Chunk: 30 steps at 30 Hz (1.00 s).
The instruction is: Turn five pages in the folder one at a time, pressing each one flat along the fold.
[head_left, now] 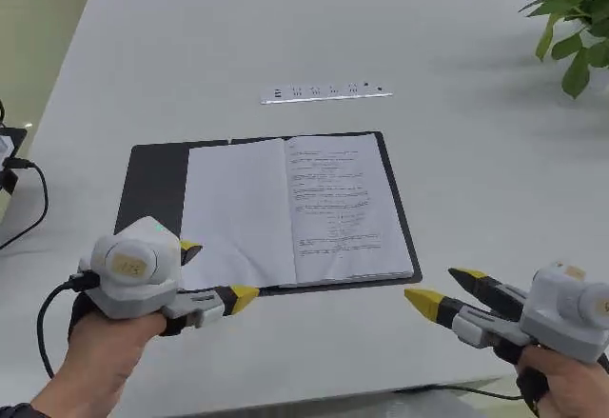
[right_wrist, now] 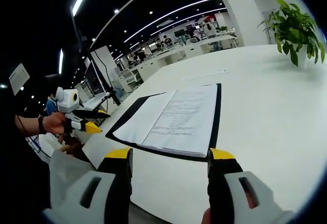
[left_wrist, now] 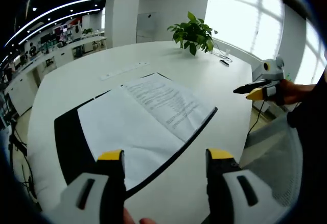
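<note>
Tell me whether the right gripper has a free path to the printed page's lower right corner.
Probably yes: the right gripper hangs open just off that corner of the printed page, jaws pointing toward it, with nothing between them.

The surface (head_left: 476, 199) is a white, smooth, matt top, and the socket strip (head_left: 326, 92) set into it looks like brushed silver metal. The folder (head_left: 152, 180) has a black matt cover, smooth in look, holding pages (head_left: 238, 209) of white matt paper. The left gripper (head_left: 217, 271) and right gripper (head_left: 444, 287) have pale grey moulded plastic shells of satin finish, with dark jaws tipped in yellow, plastic or rubber not determinable; the plant (head_left: 571, 18) has smooth, slightly glossy leaves.
</note>
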Tool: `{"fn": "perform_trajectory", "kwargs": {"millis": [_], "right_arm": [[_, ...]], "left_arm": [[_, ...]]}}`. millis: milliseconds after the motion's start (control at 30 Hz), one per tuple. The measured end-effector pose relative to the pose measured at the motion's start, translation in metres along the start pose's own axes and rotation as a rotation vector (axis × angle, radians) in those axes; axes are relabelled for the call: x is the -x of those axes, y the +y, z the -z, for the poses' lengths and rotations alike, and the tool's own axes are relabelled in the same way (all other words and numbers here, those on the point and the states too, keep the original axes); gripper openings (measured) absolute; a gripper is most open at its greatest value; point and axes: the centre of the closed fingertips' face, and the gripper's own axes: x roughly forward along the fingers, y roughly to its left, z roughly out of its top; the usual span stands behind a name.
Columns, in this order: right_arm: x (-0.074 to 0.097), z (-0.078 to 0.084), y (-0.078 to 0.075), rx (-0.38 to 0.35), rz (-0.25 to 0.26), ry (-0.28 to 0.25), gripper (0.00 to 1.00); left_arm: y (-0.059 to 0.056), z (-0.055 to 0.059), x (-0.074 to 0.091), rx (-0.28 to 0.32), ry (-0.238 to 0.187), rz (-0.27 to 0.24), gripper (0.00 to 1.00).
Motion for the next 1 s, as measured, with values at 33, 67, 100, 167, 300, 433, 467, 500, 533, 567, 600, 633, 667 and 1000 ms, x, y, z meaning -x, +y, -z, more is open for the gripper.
{"fn": "perform_trajectory", "kwargs": {"millis": [33, 67, 100, 167, 300, 433, 467, 500, 533, 567, 600, 633, 667, 1000], "right_arm": [[0.000, 0.001, 0.000, -0.004, 0.002, 0.001, 0.58], [0.000, 0.002, -0.001, -0.006, 0.002, 0.003, 0.58], [-0.001, 0.003, -0.001, -0.008, 0.002, 0.007, 0.58], [-0.001, 0.004, 0.000, -0.009, -0.001, 0.012, 0.58], [-0.001, 0.004, -0.001, -0.012, -0.002, 0.016, 0.57], [-0.001, 0.003, -0.003, -0.017, -0.001, 0.014, 0.57], [-0.001, 0.003, -0.003, -0.017, -0.001, 0.014, 0.57], [-0.001, 0.003, -0.004, -0.017, -0.001, 0.013, 0.57], [-0.001, 0.003, -0.004, -0.018, -0.002, 0.012, 0.57], [-0.001, 0.003, -0.004, -0.019, -0.002, 0.012, 0.57], [-0.001, 0.003, -0.004, -0.020, -0.001, 0.012, 0.57], [-0.001, 0.003, -0.004, -0.021, -0.001, 0.013, 0.57], [0.000, 0.003, -0.005, -0.023, -0.001, 0.012, 0.57], [-0.001, 0.008, -0.007, -0.052, 0.000, -0.002, 0.56]], "left_arm": [[-0.003, -0.004, -0.005, -0.007, 0.000, 0.009, 0.64], [-0.005, -0.008, -0.010, -0.013, 0.000, 0.018, 0.64], [-0.009, -0.013, -0.016, -0.026, -0.001, 0.030, 0.64], [-0.015, -0.020, -0.027, -0.054, 0.002, 0.055, 0.64], [-0.023, -0.028, -0.048, -0.094, 0.023, 0.080, 0.62], [-0.034, -0.036, -0.065, -0.099, 0.025, 0.113, 0.63], [-0.038, -0.038, -0.070, -0.104, 0.029, 0.126, 0.63], [-0.041, -0.039, -0.074, -0.110, 0.031, 0.133, 0.63], [-0.043, -0.040, -0.077, -0.115, 0.035, 0.139, 0.63], [-0.045, -0.040, -0.079, -0.120, 0.039, 0.143, 0.63], [-0.047, -0.042, -0.082, -0.122, 0.039, 0.147, 0.63], [-0.049, -0.043, -0.084, -0.121, 0.037, 0.151, 0.63], [-0.051, -0.044, -0.087, -0.120, 0.038, 0.157, 0.63], [-0.071, -0.058, -0.114, -0.138, 0.041, 0.192, 0.62]]}}
